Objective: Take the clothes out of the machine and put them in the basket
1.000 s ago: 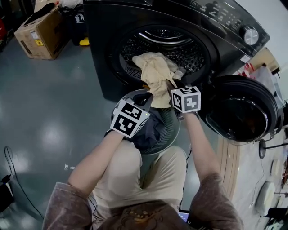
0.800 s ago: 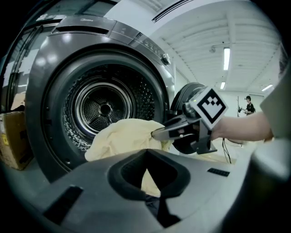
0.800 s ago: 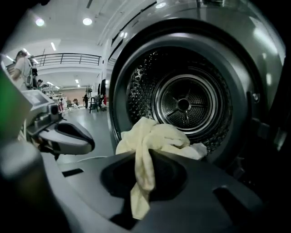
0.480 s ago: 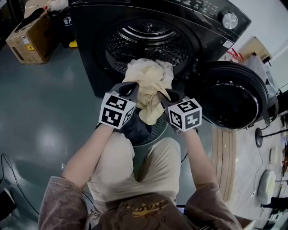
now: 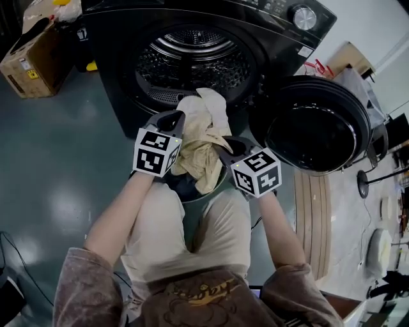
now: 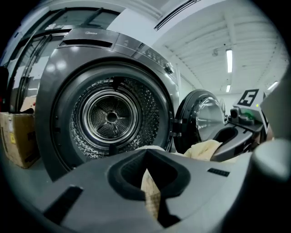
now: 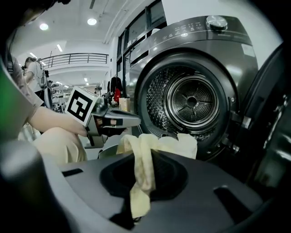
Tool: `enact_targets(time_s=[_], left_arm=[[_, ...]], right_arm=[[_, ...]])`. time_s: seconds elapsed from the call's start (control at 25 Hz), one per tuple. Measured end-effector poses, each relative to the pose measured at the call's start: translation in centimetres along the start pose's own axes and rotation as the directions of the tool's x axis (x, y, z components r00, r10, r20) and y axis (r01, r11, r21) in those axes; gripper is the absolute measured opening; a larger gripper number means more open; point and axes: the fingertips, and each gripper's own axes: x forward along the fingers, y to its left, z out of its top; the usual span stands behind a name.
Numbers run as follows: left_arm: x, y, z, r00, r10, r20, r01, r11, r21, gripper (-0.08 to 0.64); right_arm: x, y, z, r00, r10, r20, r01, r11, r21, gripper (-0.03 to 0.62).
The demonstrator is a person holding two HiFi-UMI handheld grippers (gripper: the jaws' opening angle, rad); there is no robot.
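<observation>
Left tool (image 5: 170,119) and right tool (image 5: 225,148) each clench the beige cloth (image 5: 200,131) above the basket (image 5: 216,184), which holds a dark garment (image 5: 184,186), near the open machine (image 5: 192,57).

Head view from above, steeply down; 2 gripper views low, close, toward the same open machine (image 5: 192,57).

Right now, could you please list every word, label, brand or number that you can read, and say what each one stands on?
No text can be read for certain.
Brand word on the washing machine, above its door: too small to read.
Print on its control panel: too small.
Yellow label on the cardboard box: blurred.
Marker cubes: square patterns only, no words.
</observation>
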Motion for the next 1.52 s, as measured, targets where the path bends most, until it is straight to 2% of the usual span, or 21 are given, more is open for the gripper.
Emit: enact_targets(time_s=[0.16, 0.24, 0.32, 0.44, 0.64, 0.76, 0.92, 1.04, 1.08, 1.12, 1.2, 1.36, 1.52], left_arm=[[-0.2, 0.2, -0.1, 1.0, 0.006, -0.001, -0.006, 1.0, -0.006, 0.005], [-0.2, 0.1, -0.1, 1.0, 0.001, -0.001, -0.001, 1.0, -0.006, 0.005], [-0.2, 0.0, -0.1, 1.0, -0.004, -0.003, 0.004, 1.0, -0.008, 0.005], [-0.2, -0.1, -0.2, 1.0, -0.01, -0.007, 0.01, 1.0, -0.013, 0.005], [-0.1, -0.3, -0.4, 1.0, -0.023, -0.014, 0.023, 1.0, -0.02, 0.005], [-0.1, -0.5, -0.4, 0.999, -0.032, -0.016, 0.032, 0.999, -0.022, 0.005], [-0.3, -1.2, -0.4, 0.999, -0.05, -0.02, 0.05, 0.998, -0.024, 0.005], [-0.6, -1.2, -0.4, 0.998, -0.053, -0.022, 0.053, 0.998, -0.028, 0.005], [-0.6, -1.1, -0.5, 0.998, -0.053, -0.023, 0.052, 0.998, -0.031, 0.005], [-0.7, -1.1, -0.5, 0.998, -0.052, -0.023, 0.051, 0.998, -0.033, 0.005], [-0.7, -1.0, -0.5, 0.998, -0.05, -0.024, 0.049, 0.998, -0.034, 0.005], [-0.3, -1.0, -0.6, 0.998, -0.049, -0.027, 0.048, 0.998, -0.027, 0.005], [0.1, -1.3, -0.6, 0.998, -0.061, -0.031, 0.06, 0.998, -0.023, 0.005]], right_arm=[[-0.3, -1.3, 0.9, 0.995, -0.071, 0.066, 0.069, 0.997, 0.029, 0.101], [-0.7, -2.3, 2.1, 0.988, -0.094, 0.122, 0.086, 0.994, 0.068, 0.11], [-0.6, -3.1, 2.7, 0.984, -0.111, 0.136, 0.101, 0.992, 0.08, 0.153], [0.8, -4.3, 1.9, 0.986, -0.13, 0.101, 0.122, 0.99, 0.076, 0.2], [5.6, -6.6, -2.4, 0.987, -0.16, -0.027, 0.162, 0.982, 0.097, 0.25], [8.8, -8.7, -4.7, 0.975, -0.2, -0.095, 0.209, 0.973, 0.096, 0.272], [12.0, -11.3, -5.8, 0.962, -0.242, -0.127, 0.253, 0.964, 0.08, 0.275], [13.7, -12.3, -6.0, 0.958, -0.246, -0.148, 0.26, 0.962, 0.084, 0.244], [13.8, -12.4, -6.1, 0.955, -0.252, -0.157, 0.266, 0.961, 0.078, 0.203], [13.8, -12.5, -6.1, 0.953, -0.258, -0.161, 0.272, 0.96, 0.067, 0.116], [13.6, -12.1, -5.7, 0.956, -0.253, -0.15, 0.262, 0.964, 0.046, 0.023], [12.0, -10.0, -4.4, 0.98, -0.182, -0.078, 0.188, 0.98, 0.071, 0.009], [9.6, -7.4, -3.0, 0.991, -0.131, -0.019, 0.132, 0.989, 0.063, 0.009]])
